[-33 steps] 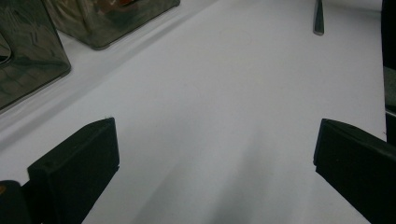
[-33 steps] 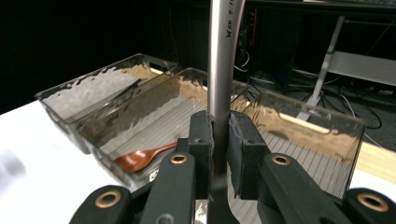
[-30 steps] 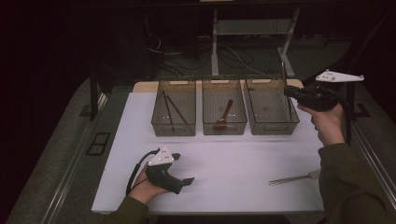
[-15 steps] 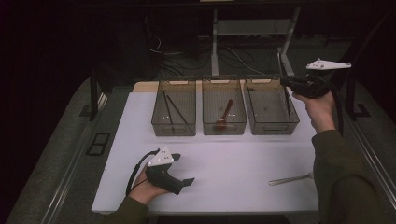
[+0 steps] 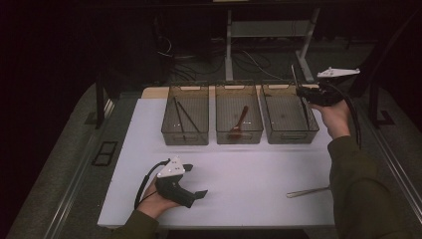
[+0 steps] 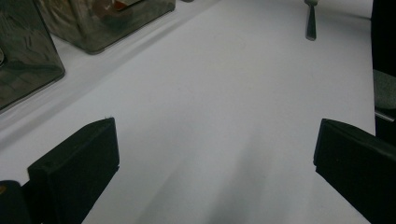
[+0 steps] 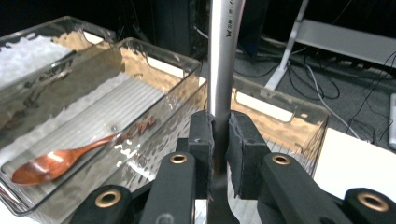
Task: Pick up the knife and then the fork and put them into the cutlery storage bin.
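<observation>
The right gripper (image 7: pixel 220 149) has its jaws clamped on a metal utensil handle (image 7: pixel 223 60) above the right-hand bin (image 5: pixel 288 115). The left gripper (image 6: pixel 215 158) rests on the bench (image 5: pixel 249 164), jaws wide apart and holding nothing.

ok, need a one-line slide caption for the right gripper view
Right gripper clamps an upright metal utensil handle above the clear bins; a wooden spoon lies in the neighbouring bin.
</observation>
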`<state>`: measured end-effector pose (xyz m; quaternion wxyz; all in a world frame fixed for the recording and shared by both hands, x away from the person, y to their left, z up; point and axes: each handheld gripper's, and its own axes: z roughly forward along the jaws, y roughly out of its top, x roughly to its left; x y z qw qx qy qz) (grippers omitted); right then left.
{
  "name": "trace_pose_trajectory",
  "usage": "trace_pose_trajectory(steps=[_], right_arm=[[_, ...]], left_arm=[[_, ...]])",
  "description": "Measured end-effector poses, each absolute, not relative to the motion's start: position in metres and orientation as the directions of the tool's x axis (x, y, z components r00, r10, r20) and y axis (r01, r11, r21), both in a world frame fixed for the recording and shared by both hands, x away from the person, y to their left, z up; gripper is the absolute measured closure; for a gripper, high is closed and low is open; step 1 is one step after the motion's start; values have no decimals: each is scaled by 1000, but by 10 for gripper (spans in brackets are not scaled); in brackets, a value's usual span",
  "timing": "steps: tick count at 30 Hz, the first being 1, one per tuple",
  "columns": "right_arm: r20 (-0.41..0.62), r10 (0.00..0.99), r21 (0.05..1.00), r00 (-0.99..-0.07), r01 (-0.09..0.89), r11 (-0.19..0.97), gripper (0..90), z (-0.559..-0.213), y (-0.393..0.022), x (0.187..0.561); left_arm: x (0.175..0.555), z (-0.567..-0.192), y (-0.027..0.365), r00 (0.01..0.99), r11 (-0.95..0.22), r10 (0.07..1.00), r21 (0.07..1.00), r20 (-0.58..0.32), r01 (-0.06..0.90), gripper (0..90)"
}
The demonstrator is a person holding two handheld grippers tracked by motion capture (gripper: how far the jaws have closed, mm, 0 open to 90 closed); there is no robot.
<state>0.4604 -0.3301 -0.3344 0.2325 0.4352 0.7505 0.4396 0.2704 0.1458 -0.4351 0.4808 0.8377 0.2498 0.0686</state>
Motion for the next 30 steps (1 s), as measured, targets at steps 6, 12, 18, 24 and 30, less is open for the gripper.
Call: trace_pose_trajectory(steps=[6, 12, 18, 24, 30], right_arm=[[20, 861, 834, -509, 483, 267, 802, -346, -325, 465], [13, 859, 808, -512, 511, 293, 802, -355, -323, 468], [6, 859, 783, -513, 537, 315, 802, -365, -324, 468], [0, 858, 769, -513, 548, 328, 802, -372, -321, 470], [-16, 862, 756, -507, 558, 342, 801, -377, -315, 475]], left_arm=[[270, -435, 146, 866, -410, 483, 841, -128, 354, 0], [270, -435, 146, 867, -409, 481, 842, -130, 353, 0], [270, -436, 145, 867, -408, 480, 841, -134, 356, 0], [270, -436, 145, 869, -414, 476, 838, -134, 356, 0], [270, -437, 145, 870, -413, 474, 839, -134, 354, 0]])
